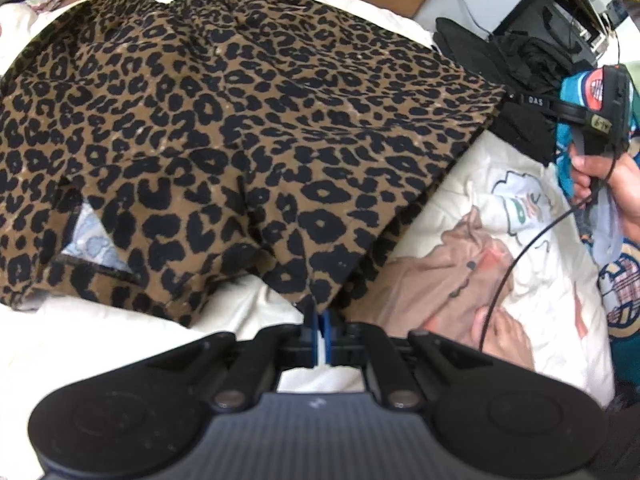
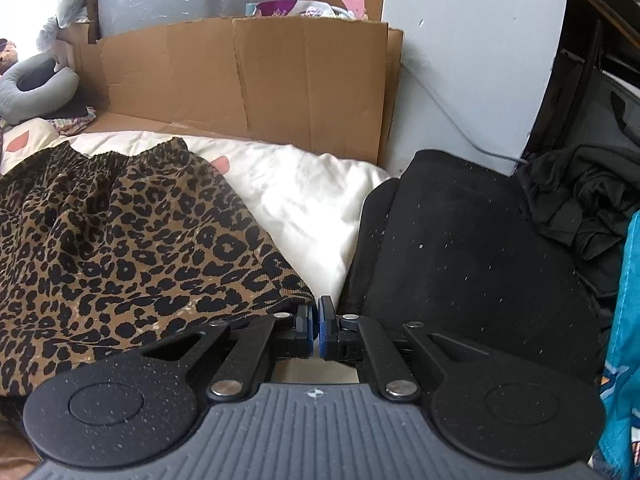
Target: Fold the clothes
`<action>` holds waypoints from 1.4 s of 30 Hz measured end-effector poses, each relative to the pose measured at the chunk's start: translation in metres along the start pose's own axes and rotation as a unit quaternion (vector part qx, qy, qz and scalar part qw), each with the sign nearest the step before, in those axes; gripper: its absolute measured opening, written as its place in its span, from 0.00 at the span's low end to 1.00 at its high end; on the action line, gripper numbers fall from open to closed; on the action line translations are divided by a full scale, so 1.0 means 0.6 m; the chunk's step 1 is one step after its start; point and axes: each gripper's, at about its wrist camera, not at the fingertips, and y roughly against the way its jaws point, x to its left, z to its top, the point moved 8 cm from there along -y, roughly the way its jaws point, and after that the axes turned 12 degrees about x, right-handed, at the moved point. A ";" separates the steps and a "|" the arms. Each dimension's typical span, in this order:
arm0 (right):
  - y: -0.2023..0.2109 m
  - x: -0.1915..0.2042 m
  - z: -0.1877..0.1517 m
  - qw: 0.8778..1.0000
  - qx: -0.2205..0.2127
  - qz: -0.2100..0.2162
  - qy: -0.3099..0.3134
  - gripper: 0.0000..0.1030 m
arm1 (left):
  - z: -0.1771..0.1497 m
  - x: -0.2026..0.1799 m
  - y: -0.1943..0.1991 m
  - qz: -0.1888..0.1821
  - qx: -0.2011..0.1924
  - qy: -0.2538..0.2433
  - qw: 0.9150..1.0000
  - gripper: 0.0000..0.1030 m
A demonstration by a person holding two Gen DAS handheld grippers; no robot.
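Observation:
A leopard-print garment lies spread on a white printed bedsheet, its elastic waistband at the far side. My left gripper is shut on the garment's near hem corner. My right gripper is shut with its tips at the garment's right corner; the pinch itself is hidden under the cloth edge. In the left wrist view the right gripper shows at the garment's right corner, held by a hand.
Flattened cardboard stands behind the bed against a grey wall. Black clothes lie to the right, with a teal garment beyond. A grey neck pillow sits far left. A cable hangs from the right gripper.

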 end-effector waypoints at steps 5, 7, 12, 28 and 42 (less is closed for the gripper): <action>-0.022 -0.001 -0.007 1.000 0.023 -0.008 0.005 0.02 | 0.001 -0.011 -0.025 -0.005 0.009 0.000 1.000 0.03; -0.030 -0.004 -0.021 0.999 0.042 -0.005 -0.001 0.08 | -0.002 -0.012 -0.040 -0.007 0.020 0.006 1.000 0.02; -0.031 -0.018 -0.053 0.997 0.073 -0.007 -0.016 0.08 | -0.018 -0.022 -0.056 -0.029 0.043 0.011 0.999 0.00; 0.025 0.018 -0.014 0.995 0.034 0.062 -0.066 0.11 | -0.005 -0.013 0.014 -0.044 0.005 -0.003 0.999 0.21; 0.071 0.165 0.001 0.983 0.053 0.163 -0.064 0.12 | 0.008 0.078 0.054 0.017 -0.071 0.026 0.997 0.58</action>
